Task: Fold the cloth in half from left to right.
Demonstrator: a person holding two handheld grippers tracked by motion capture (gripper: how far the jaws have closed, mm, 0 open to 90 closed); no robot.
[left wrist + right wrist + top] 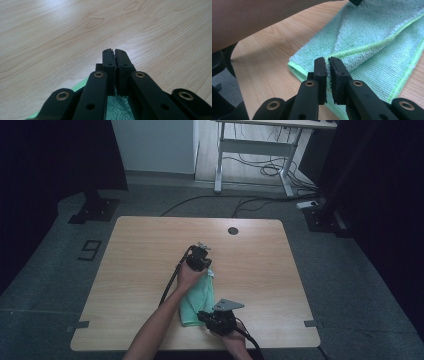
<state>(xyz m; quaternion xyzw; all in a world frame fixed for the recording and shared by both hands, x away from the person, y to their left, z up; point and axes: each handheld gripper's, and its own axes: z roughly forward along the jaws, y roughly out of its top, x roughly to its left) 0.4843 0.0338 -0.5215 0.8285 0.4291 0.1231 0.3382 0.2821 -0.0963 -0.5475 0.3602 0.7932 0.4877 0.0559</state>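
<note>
I am at a wooden table (140, 250) with a gripper in each hand. The green cloth (197, 297) lies near the front edge, close to me, a bit right of the middle. Most of the table top is bare wood. There is lots of room to the left, to the right and far ahead, up to the small dark hole (233, 230) near the back edge. The front edge is just beside my right gripper (210, 319), so there is little room on that side.

My left gripper (206, 262) is at the far end of the cloth. In the left gripper view its jaws are pressed together, with green cloth under them, but I cannot tell if cloth is caught between the tips. My arm lies across the left part of the cloth.

My right gripper is at the near end. In the right gripper view its jaws are squeezed onto a fold of the cloth (372, 47).

The cloth is soft and fuzzy, light green, with a brighter green sewn edge. It is folded over, so one layer lies on another, and it makes a long shape between my two grippers.
</note>
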